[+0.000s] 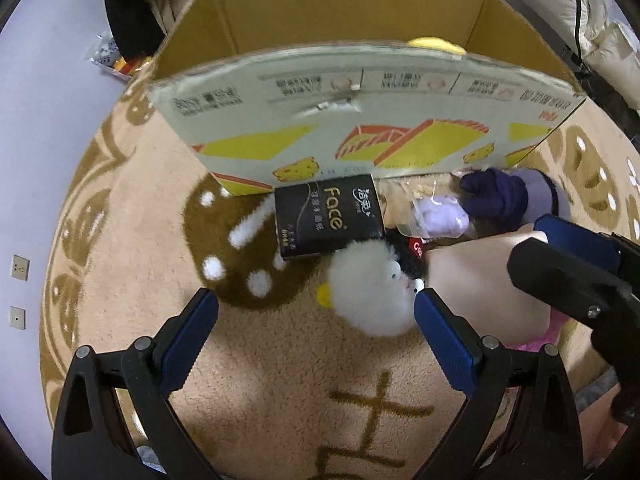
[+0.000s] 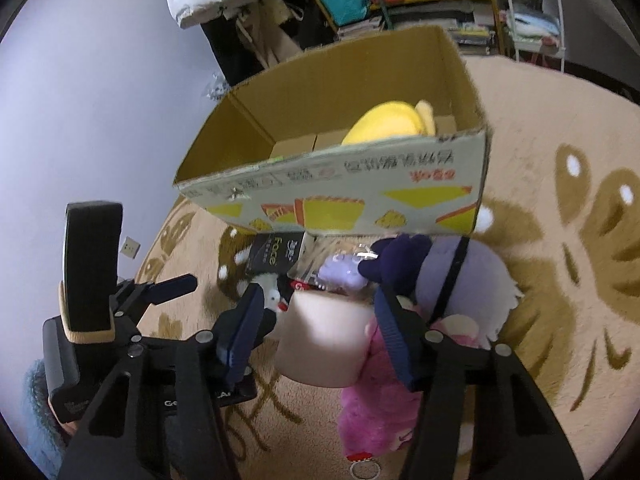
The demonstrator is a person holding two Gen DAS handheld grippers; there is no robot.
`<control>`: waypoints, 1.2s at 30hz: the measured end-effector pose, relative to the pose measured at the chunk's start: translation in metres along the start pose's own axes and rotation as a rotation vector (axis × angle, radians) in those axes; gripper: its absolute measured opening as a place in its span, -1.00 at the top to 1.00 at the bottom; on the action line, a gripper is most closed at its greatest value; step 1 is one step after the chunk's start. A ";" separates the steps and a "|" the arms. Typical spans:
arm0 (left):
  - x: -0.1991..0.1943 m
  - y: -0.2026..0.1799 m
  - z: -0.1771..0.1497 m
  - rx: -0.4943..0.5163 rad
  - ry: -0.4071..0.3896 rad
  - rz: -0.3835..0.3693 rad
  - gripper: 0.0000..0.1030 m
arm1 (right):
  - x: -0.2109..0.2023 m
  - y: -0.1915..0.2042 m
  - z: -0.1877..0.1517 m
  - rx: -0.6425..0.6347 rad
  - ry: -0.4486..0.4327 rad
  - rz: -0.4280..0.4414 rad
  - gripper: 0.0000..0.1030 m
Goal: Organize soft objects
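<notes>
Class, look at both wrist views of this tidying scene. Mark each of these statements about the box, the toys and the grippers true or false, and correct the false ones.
1. A yellow plush already lies inside the cardboard box. True.
2. The black tissue pack sits inside the box. False: it lies on the rug, against the box's front.
3. The left gripper is clamped on the white fluffy toy. False: it is open, with the toy ahead, near one finger.
4. A pale peach cushion sits between the right gripper fingers. True.
5. The rug is plain grey. False: it is tan with brown patterns.
</notes>
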State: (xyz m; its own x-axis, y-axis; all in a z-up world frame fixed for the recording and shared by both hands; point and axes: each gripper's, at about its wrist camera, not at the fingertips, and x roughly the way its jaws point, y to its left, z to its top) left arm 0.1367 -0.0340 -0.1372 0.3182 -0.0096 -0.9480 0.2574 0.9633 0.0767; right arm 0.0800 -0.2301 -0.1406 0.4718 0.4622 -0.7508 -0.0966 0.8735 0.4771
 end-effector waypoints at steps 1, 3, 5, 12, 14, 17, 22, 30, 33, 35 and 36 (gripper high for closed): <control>0.004 -0.001 0.000 0.000 0.007 -0.004 -0.89 | 0.003 0.000 0.000 -0.004 0.007 -0.006 0.02; 0.008 -0.001 0.001 -0.006 0.020 -0.022 -0.89 | 0.007 0.001 0.001 -0.014 0.014 -0.016 0.09; 0.012 -0.003 0.002 -0.010 0.029 -0.040 -0.89 | 0.009 -0.001 0.003 -0.011 0.018 -0.017 0.20; 0.024 -0.002 0.006 -0.027 0.042 -0.085 -0.81 | 0.018 -0.004 0.005 -0.016 0.028 -0.032 0.25; 0.029 0.002 0.008 -0.042 0.052 -0.115 -0.74 | 0.020 -0.005 0.006 -0.012 0.030 -0.031 0.25; 0.035 0.006 0.009 -0.078 0.070 -0.165 -0.61 | 0.023 -0.007 0.006 -0.005 0.033 -0.032 0.25; 0.038 0.009 0.009 -0.095 0.072 -0.230 -0.19 | 0.023 -0.005 0.007 -0.016 0.032 -0.041 0.25; 0.036 -0.012 0.008 -0.059 0.060 -0.238 0.32 | 0.026 -0.001 0.007 -0.037 0.033 -0.053 0.25; 0.036 -0.017 0.007 -0.055 0.067 -0.221 0.41 | 0.026 -0.001 0.008 -0.037 0.027 -0.054 0.25; 0.037 -0.019 0.008 -0.040 0.063 -0.202 0.43 | 0.025 -0.003 0.008 -0.037 0.024 -0.053 0.31; 0.037 -0.022 0.009 -0.032 0.060 -0.194 0.44 | 0.025 -0.003 0.008 -0.036 0.022 -0.054 0.33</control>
State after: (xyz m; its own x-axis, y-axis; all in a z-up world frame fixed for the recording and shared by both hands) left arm 0.1516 -0.0578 -0.1715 0.2103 -0.1810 -0.9607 0.2791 0.9529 -0.1184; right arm 0.0991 -0.2224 -0.1572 0.4575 0.4172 -0.7853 -0.1035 0.9021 0.4190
